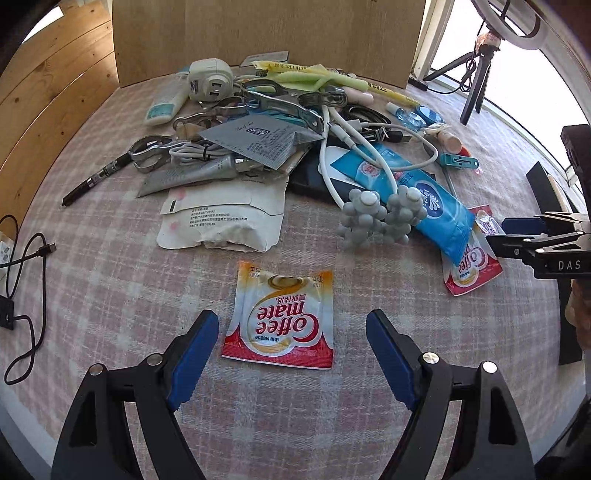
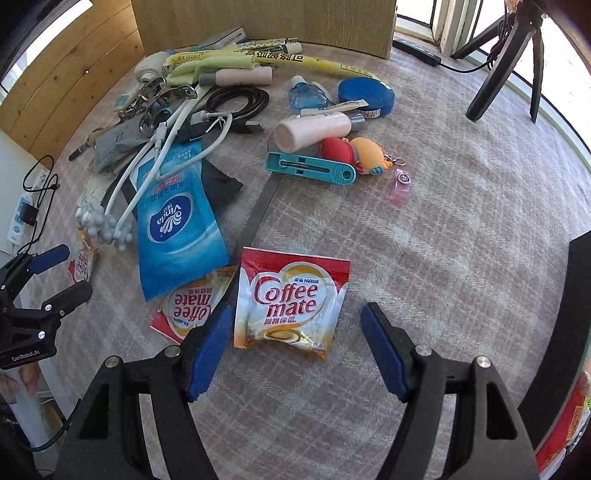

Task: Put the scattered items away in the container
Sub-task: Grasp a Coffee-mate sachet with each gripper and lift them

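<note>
Your left tool (image 1: 291,345) released, creamer sachet (image 1: 280,319) between fingers, flat on worktop (image 1: 110,295). Your right tool (image 2: 295,345) released over second sachet (image 2: 290,301). Cardboard box (image 1: 266,33) at 12 o'clock, contents unseen.

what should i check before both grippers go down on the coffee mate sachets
1. Left gripper open: ok, jaws wide, nothing between the pads.
2. Right gripper open: ok, also empty.
3. Left sachet free to pick: ok, lies flat and alone on the checked cloth.
4. Right sachet free: ok, lies on top; its left edge is beside a second sachet.
5. Blue Vinda pack clear of the grasp: ok, it overlaps only the second sachet.
6. Container reachable: cannot tell, only a cardboard wall shows behind the pile.
</note>
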The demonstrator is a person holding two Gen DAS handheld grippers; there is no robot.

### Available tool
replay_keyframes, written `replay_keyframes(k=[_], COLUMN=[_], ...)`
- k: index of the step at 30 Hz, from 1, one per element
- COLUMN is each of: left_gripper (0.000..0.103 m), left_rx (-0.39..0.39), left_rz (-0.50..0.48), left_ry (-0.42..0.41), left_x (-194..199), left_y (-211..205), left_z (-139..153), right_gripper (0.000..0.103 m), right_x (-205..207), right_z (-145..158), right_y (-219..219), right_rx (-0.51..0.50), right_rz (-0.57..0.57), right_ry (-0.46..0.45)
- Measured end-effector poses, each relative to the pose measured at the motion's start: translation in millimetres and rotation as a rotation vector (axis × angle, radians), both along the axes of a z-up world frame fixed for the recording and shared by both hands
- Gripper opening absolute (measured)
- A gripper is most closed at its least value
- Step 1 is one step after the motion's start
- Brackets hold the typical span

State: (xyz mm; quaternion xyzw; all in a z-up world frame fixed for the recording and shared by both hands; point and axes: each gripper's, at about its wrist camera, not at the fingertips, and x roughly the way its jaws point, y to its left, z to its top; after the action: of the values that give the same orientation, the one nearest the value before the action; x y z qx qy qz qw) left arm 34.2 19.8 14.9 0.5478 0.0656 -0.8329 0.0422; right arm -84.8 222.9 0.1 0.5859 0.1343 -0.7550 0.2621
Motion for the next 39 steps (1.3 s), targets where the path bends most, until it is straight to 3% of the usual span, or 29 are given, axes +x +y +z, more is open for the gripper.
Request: replay_keyframes(k=[5,8,12,15,17,28,33,39], left_gripper=[0.077,0.072,0.048,0.039,0.038,0.034,0.034,0.035], left_rx=[-0.031,-0.052,-0.057,-0.053,-0.043,0.022,0.029,0.048], left_rz=[-0.003,-0.011,-0.008,-0.011,-0.004,0.033,-0.006,-0.111], left_ry=[-0.008,0.009,0.031,0.041,0.046,0.07,0.101,0.143], left_x=[-5.2,-5.1,-2.2,1.2,4.5,14.9,10.0,-8.5], left_y=[-1.7,-1.1,-3.7,-4.0,-5.1,-11.2,2.6,44.4], left_z=[-8.9,-8.6,-5.7,-4.5,-3.9,13.9,32.6,53.1], right_gripper=[0.069,0.062,0.051,0.048,0.04,0.036,0.037,0.037], right_x=[2.3,8.9,9.5,11.1,12.2,18.9,31.7,24.5], right_z=[-0.8,-0.7,2.1,3.5,5.5,22.2,40.6,63.0], right_y=[-4.3,-7.8,-4.0,-0.6,2.3,26.8,46.4,99.4], right_rx=[0.046,0.089,0.079,0.073,0.062,-0.007,-0.036,-0.071], right_rz=[0.035,0.061,0.043,0.041,0.034,-0.013,-0.062,-0.155], right_ry=[0.029,0.067,0.065,0.069,0.064,0.055,0.073,0.111])
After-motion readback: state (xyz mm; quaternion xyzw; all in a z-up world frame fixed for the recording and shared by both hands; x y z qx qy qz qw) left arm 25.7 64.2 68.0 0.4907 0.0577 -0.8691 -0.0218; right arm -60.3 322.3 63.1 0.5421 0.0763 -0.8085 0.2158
